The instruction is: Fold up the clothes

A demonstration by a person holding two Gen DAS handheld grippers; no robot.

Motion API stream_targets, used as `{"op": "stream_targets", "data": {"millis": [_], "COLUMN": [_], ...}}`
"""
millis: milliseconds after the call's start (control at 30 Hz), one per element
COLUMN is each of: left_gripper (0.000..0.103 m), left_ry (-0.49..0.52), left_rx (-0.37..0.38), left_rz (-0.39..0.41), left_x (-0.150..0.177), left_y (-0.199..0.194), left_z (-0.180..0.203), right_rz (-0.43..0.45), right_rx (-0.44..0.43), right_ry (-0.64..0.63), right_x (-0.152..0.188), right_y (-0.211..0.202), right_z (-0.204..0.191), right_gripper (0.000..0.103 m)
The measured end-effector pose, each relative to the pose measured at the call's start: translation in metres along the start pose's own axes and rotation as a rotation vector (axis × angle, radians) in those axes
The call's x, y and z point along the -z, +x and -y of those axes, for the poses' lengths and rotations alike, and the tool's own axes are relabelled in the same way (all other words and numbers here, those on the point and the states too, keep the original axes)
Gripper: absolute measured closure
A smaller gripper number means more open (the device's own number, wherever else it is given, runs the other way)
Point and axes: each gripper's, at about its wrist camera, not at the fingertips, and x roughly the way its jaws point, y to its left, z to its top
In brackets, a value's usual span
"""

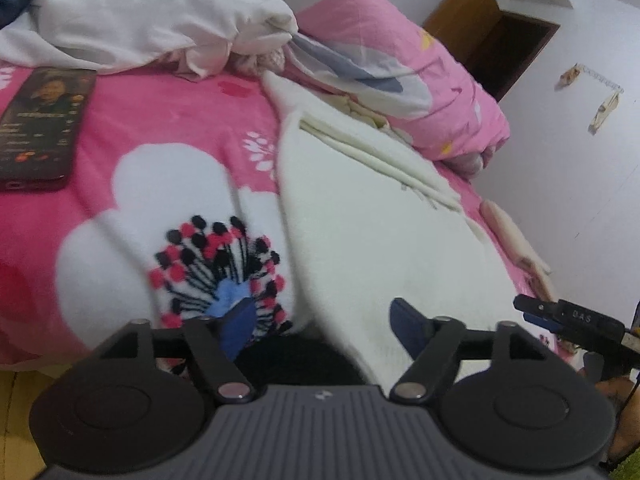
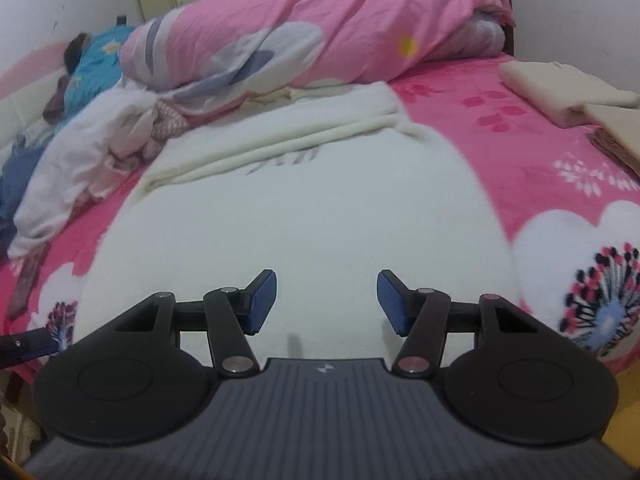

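You see one white garment (image 2: 296,232) spread flat, one rolled pink quilt (image 2: 320,28), one phone (image 1: 40,124), one pile of crumpled white cloth (image 1: 152,16), and two grippers: left (image 1: 320,328), right (image 2: 326,300).

The left gripper (image 1: 324,322) is showing black arms and blue pads. Round silver screws are shining on the right gripper (image 2: 326,300). A grey ridged body is sitting behind each.

A phone (image 1: 42,128) lies on the pink bedspread (image 1: 160,120) near a rolled quilt (image 2: 320,20)

The white garment (image 2: 296,236) looks soft, fuzzy and matt; the pink blanket (image 1: 132,128) is fleecy; the phone (image 1: 40,124) is glossy.
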Motion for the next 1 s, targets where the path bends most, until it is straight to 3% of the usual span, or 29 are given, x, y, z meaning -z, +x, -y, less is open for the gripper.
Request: {"op": "stream_targets", "data": {"millis": [100, 267, 367, 633, 733, 1000], "left_gripper": [0.014, 0.003, 0.001, 0.0, 0.0, 0.0], "left_ry": [0.031, 0.097, 0.106, 0.234, 0.281, 0.248], "left_rx": [-0.027, -0.089, -0.135, -0.298, -0.353, -0.373], "left_rz": [-0.007, -0.019, -0.045, -0.068, -0.079, -0.095], "left_x": [-0.004, -0.012, -0.013, -0.008, -0.003, -0.006], "left_y": [0.008, 0.023, 0.036, 0.06, 0.066, 0.067], "left_z": [0.007, 0.022, 0.026, 0.056, 0.064, 0.065], "right_rz": [-0.012, 0.004, 0.002, -0.064, -0.041, -0.042], "right_rx": [0.02, 0.047, 0.061, 0.128, 0.132, 0.104], "right_ry": [-0.019, -0.057, -0.066, -0.084, -0.115, -0.096], "right_x": [-0.003, -0.015, -0.022, -0.022, -0.014, -0.012], "right_y": [0.01, 0.026, 0.042, 0.09, 0.09, 0.089], "right_z": [-0.01, -0.018, -0.02, -0.018, -0.021, -0.015], "right_gripper": [0.044, 0.022, 0.021, 0.005, 0.001, 0.001]}}
